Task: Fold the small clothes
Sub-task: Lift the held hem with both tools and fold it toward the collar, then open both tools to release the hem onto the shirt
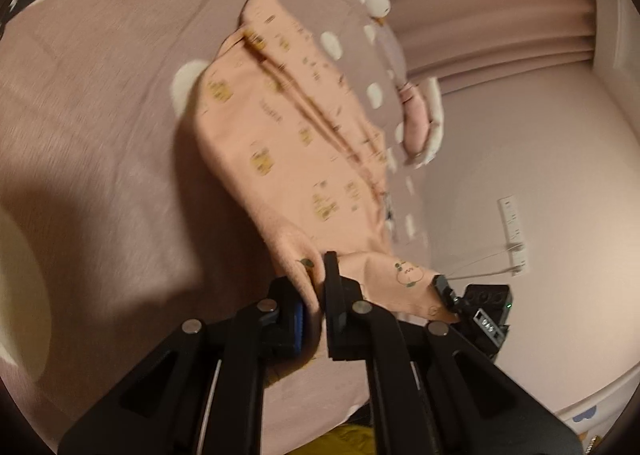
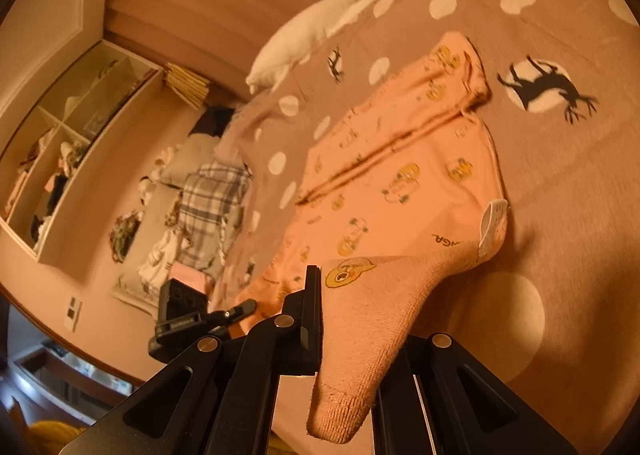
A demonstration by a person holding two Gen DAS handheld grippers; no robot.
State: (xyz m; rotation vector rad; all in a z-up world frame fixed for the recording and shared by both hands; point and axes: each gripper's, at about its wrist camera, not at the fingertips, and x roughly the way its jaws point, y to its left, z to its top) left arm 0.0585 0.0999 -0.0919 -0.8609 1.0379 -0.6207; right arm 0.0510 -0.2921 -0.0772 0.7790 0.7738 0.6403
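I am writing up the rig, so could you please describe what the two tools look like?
Both the left tool and the right tool are matte black plastic, with angular linkage arms joined by round silver rivets. The left one shows a ribbed blue pad inside one finger. No sleeves or markings are visible.

small peach printed garment (image 2: 400,183) — spread on the bed, near edge lifted

Mauve bedspread (image 2: 560,183) w/ white dots & a black deer print (image 2: 548,91) — plush goose (image 2: 320,27) lies near its far edge. Beyond the bed: open shelving (image 2: 68,143) stuffed w/ clutter, plaid cloth (image 2: 212,199) on the floor, pleated curtains (image 1: 492,19) along the wall.
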